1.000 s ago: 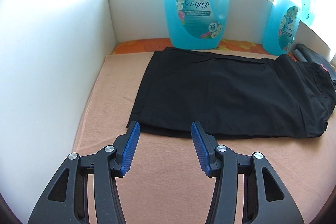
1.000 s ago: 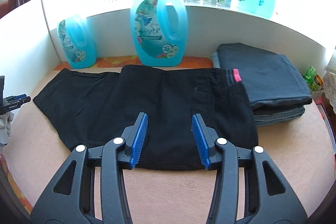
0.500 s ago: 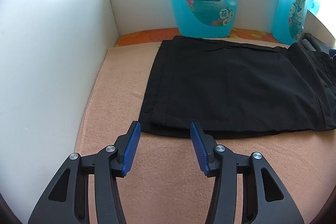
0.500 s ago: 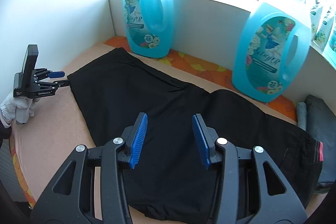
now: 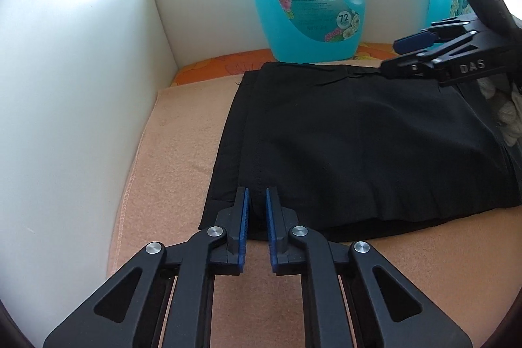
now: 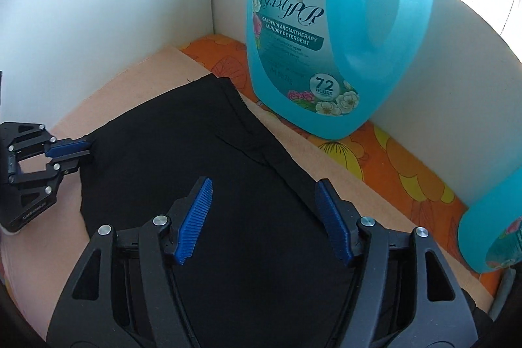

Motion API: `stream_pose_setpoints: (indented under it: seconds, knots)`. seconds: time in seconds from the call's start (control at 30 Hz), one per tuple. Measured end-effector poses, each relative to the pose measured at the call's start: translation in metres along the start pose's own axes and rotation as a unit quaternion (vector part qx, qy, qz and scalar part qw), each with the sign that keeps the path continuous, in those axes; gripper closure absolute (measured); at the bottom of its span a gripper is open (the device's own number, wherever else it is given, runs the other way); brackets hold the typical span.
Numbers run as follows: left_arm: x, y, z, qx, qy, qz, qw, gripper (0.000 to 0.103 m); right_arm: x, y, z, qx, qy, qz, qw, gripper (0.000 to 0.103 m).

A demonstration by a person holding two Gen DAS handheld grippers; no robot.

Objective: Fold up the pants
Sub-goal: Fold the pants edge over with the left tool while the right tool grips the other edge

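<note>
The black cloth pants (image 5: 359, 145) look matt and smooth, with a fine stitched hem. Under them lies a peach terry-like cloth cover (image 5: 176, 158), soft and slightly napped, over an orange flower-printed fabric (image 6: 385, 158) on the surface. The translucent blue plastic detergent jug (image 6: 326, 31) is glossy, with a smooth printed label. Each hand-held gripper has matt black plastic arms, shiny metal rivets and ribbed blue rubbery pads (image 6: 195, 220). The white wall panels (image 5: 65, 87) look smooth and matt.

Both wrist views look steeply down, close, sharing the black pants (image 5: 359, 136) (opposite sides).
</note>
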State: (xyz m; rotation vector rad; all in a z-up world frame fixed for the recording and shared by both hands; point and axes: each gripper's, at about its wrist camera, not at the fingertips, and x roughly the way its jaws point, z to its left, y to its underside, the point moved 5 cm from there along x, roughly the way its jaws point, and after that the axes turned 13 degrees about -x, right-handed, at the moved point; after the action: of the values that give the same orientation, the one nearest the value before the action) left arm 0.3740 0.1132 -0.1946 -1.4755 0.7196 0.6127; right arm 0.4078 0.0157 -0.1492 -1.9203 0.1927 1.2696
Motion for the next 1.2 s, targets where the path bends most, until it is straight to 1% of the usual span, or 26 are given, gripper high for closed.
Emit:
stream_pose_setpoints:
  seconds: [0.1,0.17,0.23,0.33,0.37,0.4,0.43,0.47,0.57,0.63,0.73,0.8,0.83,0.87,0.9,0.93,0.97,1.0,1.03,1.07,1.13,1.17,1.2]
  knots:
    - [-0.004,0.000,-0.005,0.012,0.005,-0.009,0.9999,0.099,0.018,-0.011,0.005,-0.020,0.005,-0.003,1.000,0.035]
    - [-0.006,-0.001,-0.007,0.013,0.009,-0.014,0.9998,0.099,0.030,-0.015,0.009,-0.034,0.008,0.005,0.999,0.035]
    - [-0.007,-0.002,-0.005,0.008,0.014,-0.014,0.9998,0.100,0.041,-0.017,0.011,-0.037,0.010,0.016,0.999,0.035]
    - [-0.009,-0.005,0.002,-0.009,0.026,-0.015,0.9995,0.100,0.049,-0.018,0.015,-0.038,0.007,0.020,0.999,0.035]
    - [-0.009,-0.005,0.003,-0.014,0.031,-0.016,0.9993,0.100,0.050,-0.019,0.016,-0.037,0.002,0.017,0.999,0.040]
    - [-0.010,-0.006,0.004,-0.019,0.033,-0.018,0.9991,0.100,0.050,-0.020,0.019,-0.038,-0.005,0.011,0.999,0.049]
    - [-0.010,-0.007,0.005,-0.022,0.035,-0.019,0.9990,0.101,0.050,-0.021,0.023,-0.043,-0.009,0.010,0.999,0.077]
    - [-0.011,-0.007,0.005,-0.024,0.038,-0.019,0.9988,0.101,0.049,-0.022,0.027,-0.051,-0.004,0.013,0.999,0.093]
    - [-0.012,-0.007,0.005,-0.026,0.038,-0.023,0.9987,0.101,0.050,-0.025,0.038,-0.073,0.009,0.010,0.997,0.099]
    - [-0.016,-0.005,0.004,-0.019,0.035,-0.029,0.9988,0.101,0.047,-0.027,0.041,-0.070,0.006,0.000,0.998,0.102]
    - [-0.020,-0.001,0.000,0.007,0.017,-0.036,0.9992,0.101,0.043,-0.033,0.043,-0.072,0.004,-0.010,0.997,0.102]
    - [-0.019,0.002,-0.003,0.016,0.022,-0.030,0.9992,0.100,0.041,-0.034,0.043,-0.073,0.003,-0.012,0.997,0.102]
    - [-0.019,0.002,-0.004,0.020,0.018,-0.029,0.9992,0.098,0.040,-0.034,0.043,-0.075,0.001,-0.012,0.997,0.102]
    - [-0.018,0.002,-0.004,0.021,0.012,-0.029,0.9993,0.087,0.040,-0.035,0.040,-0.078,-0.002,-0.009,0.997,0.102]
    - [-0.016,0.002,-0.004,0.021,0.009,-0.024,0.9994,0.065,0.040,-0.034,0.037,-0.078,0.002,-0.006,0.997,0.102]
    - [-0.012,0.002,-0.004,0.020,0.008,-0.015,0.9997,0.054,0.040,-0.033,0.033,-0.076,0.005,0.000,0.997,0.101]
    - [-0.009,0.003,-0.006,0.024,0.008,-0.010,0.9996,0.048,0.042,-0.033,0.030,-0.074,0.004,0.005,0.997,0.088]
    - [-0.005,0.003,-0.007,0.028,0.007,-0.001,0.9996,0.048,0.042,-0.032,0.024,-0.071,0.009,0.008,0.997,0.076]
    - [-0.001,0.004,-0.006,0.030,0.000,0.006,0.9995,0.048,0.042,-0.030,0.020,-0.068,0.019,0.006,0.997,0.048]
    - [0.000,0.002,-0.006,0.026,0.000,0.005,0.9996,0.048,0.042,-0.029,0.015,-0.066,0.023,0.004,0.998,0.035]
    - [0.002,-0.001,-0.005,0.029,-0.009,0.000,0.9996,0.061,0.044,-0.027,0.008,-0.055,0.016,0.007,0.998,0.035]
    - [0.004,0.000,-0.007,0.033,-0.008,0.003,0.9994,0.076,0.047,-0.026,0.005,-0.050,0.014,0.009,0.999,0.035]
    - [0.004,0.000,-0.009,0.039,-0.015,0.000,0.9991,0.086,0.050,-0.025,0.002,-0.045,0.011,0.011,0.999,0.035]
